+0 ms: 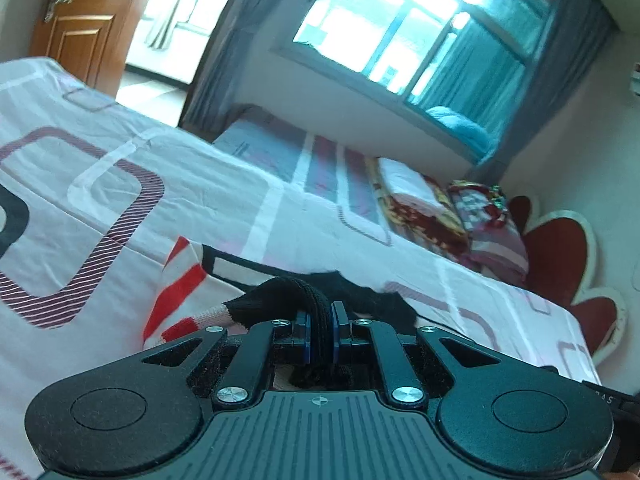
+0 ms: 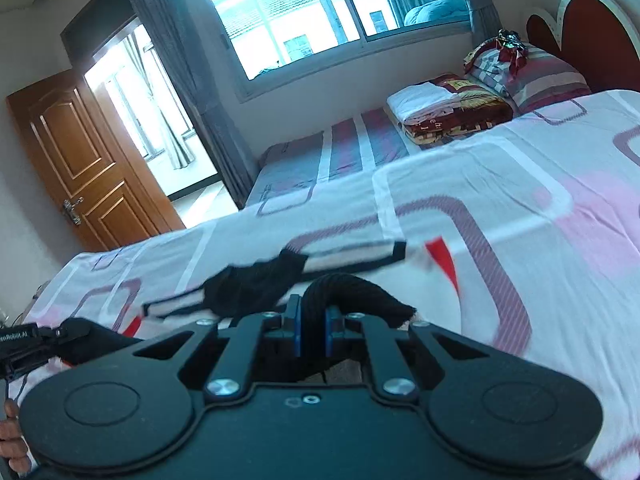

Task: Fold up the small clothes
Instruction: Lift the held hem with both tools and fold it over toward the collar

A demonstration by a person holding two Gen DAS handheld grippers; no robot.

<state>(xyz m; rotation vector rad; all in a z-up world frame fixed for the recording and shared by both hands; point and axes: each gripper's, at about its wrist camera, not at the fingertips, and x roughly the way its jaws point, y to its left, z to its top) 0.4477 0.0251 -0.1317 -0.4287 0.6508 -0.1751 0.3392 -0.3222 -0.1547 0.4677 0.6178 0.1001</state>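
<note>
A small knitted garment (image 1: 180, 280) with red and white stripes and black ribbed trim lies across the bed. My left gripper (image 1: 320, 320) is shut on a bunch of its black ribbed edge, which bulges up between the blue pads (image 1: 305, 326). In the right wrist view the same garment (image 2: 348, 256) stretches ahead, blurred, with a black patch at its middle. My right gripper (image 2: 312, 320) is shut on another fold of the black ribbed trim (image 2: 352, 288). The left gripper's body (image 2: 24, 344) shows at the left edge there.
The bed sheet (image 1: 100, 152) is white with pink and purple rounded rectangles. Folded blankets (image 2: 448, 108) and a striped pillow (image 2: 548, 76) sit near the red headboard (image 2: 592, 32). A window with grey curtains (image 2: 304, 28) and a wooden door (image 2: 80, 160) lie beyond. A hand (image 2: 10, 436) shows at lower left.
</note>
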